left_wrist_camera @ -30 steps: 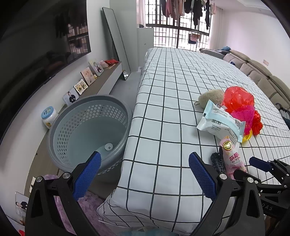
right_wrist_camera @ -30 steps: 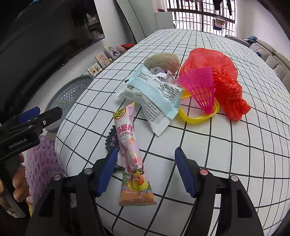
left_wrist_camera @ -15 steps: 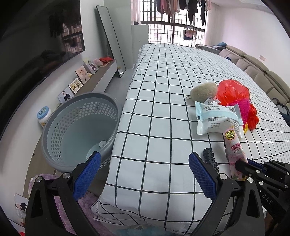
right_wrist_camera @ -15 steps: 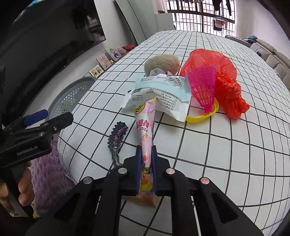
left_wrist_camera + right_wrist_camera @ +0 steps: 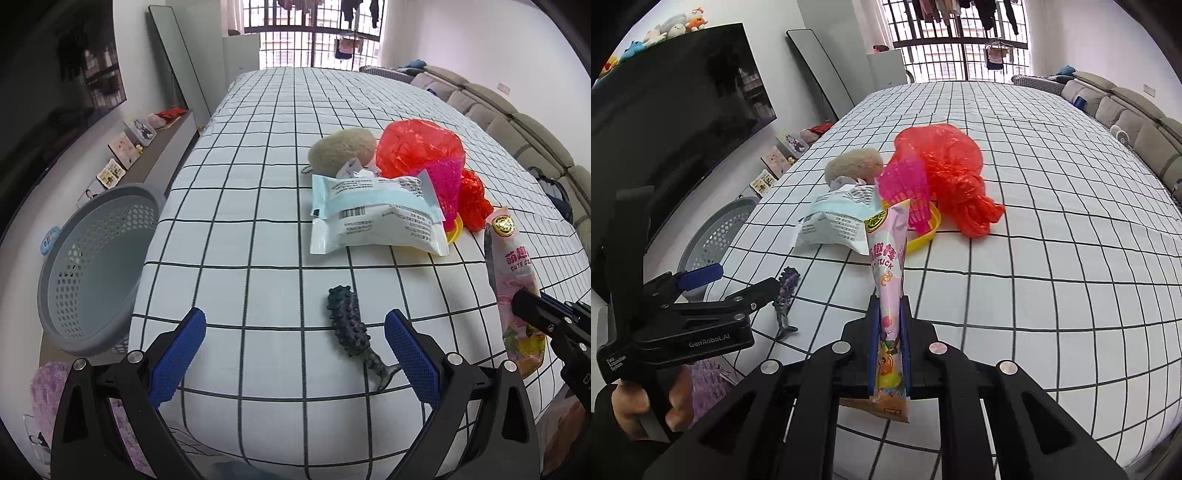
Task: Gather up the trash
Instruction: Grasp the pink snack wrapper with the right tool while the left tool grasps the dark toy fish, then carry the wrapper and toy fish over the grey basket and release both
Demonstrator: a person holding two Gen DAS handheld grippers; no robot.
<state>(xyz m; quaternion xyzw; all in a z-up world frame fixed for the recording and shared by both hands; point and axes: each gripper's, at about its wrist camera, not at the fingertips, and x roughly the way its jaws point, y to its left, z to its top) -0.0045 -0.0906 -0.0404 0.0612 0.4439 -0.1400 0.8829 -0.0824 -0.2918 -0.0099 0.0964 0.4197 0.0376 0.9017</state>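
My right gripper (image 5: 889,325) is shut on a pink snack wrapper (image 5: 890,258) and holds it lifted above the checked bed (image 5: 1052,221); it also shows in the left wrist view (image 5: 515,273). My left gripper (image 5: 293,350) is open and empty over the bed's near edge, and shows in the right wrist view (image 5: 713,284). A white-and-blue packet (image 5: 373,218), a red plastic bag (image 5: 421,151), a pink shuttlecock (image 5: 448,184) on a yellow ring and a beige ball (image 5: 341,151) lie together. A dark spiky toy (image 5: 349,325) lies between my left fingers.
A grey perforated basket (image 5: 92,266) stands on the floor left of the bed. A low shelf with photo cards (image 5: 122,151), a leaning mirror (image 5: 173,77) and a dark TV line the left wall. A sofa (image 5: 517,122) runs along the right.
My right gripper closed on the pink wrapper and lifted it off the bed. My left gripper moved right from the basket, over the bed edge near the spiky toy.
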